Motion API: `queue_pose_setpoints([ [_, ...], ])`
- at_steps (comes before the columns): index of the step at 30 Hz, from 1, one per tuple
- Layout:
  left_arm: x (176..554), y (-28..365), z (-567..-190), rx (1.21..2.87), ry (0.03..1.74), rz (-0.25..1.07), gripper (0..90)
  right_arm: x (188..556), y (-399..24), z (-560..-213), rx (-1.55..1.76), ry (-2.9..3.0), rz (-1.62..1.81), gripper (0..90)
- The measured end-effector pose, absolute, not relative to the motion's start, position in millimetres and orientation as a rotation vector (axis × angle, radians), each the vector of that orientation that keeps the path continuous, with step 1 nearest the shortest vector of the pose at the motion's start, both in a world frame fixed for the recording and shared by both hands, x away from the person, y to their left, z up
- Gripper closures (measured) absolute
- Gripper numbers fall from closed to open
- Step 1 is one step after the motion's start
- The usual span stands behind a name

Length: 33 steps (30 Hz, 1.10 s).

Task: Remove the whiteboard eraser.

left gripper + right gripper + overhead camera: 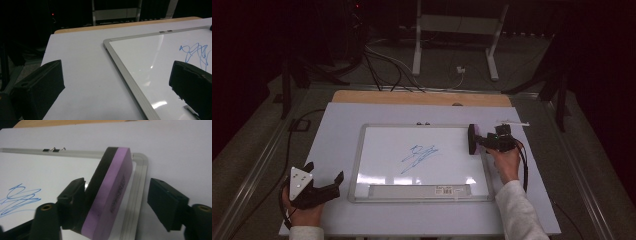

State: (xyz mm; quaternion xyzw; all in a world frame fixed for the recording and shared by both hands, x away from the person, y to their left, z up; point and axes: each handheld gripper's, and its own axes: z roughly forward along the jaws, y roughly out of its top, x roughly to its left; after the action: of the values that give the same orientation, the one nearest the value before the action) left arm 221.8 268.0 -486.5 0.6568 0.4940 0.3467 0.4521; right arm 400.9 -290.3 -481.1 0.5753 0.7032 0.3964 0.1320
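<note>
The right tool (479,140) lay over the right edge of the whiteboard (362,165), near its far right corner, with a purple-and-black eraser (110,192) standing on edge between its jaws. In the right gripper view one jaw lay against the eraser's black felt side, while the other stood clear of the purple face with a gap between them, so the jaws were still apart and not clamped on it. The eraser stood tilted along the board's grey frame, just inside the rounded corner. A blue scribble (418,156) marked the middle of the board, well apart from the eraser, with bare white surface between the two. Two small binder clips (53,150) sat on the far edge of the frame, and a barcode label (445,190) lay on the near tray strip. Beyond the right tool a thin white pen-like thing (512,122) lay on the desk (337,125). The left tool (323,187) rested at the near left of the desk, just beside the board's left edge, its jaws wide apart with nothing between them. Cables (387,65) trailed across the floor past the desk's far edge.
</note>
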Motion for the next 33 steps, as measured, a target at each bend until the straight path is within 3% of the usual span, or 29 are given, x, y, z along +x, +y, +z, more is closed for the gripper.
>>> queue_pose_setpoints([
  [8,221.8,267.5,-486.7,1.619,1.222,0.855,0.6,402.0,-286.8,-484.8,1.69,2.072,1.182,44.3],
  [24,222.0,267.8,-487.1,1.62,1.222,0.852,0.6,409.9,-276.1,-493.2,1.76,2.124,1.243,38.6],
  [27,222.0,267.7,-487.1,1.625,1.221,0.852,0.6,410.7,-273.8,-495.0,1.762,2.142,1.227,33.5],
  [33,221.9,267.7,-487.1,1.62,1.222,0.853,0.6,411.3,-272.0,-497.1,1.774,2.154,1.241,36.5],
])
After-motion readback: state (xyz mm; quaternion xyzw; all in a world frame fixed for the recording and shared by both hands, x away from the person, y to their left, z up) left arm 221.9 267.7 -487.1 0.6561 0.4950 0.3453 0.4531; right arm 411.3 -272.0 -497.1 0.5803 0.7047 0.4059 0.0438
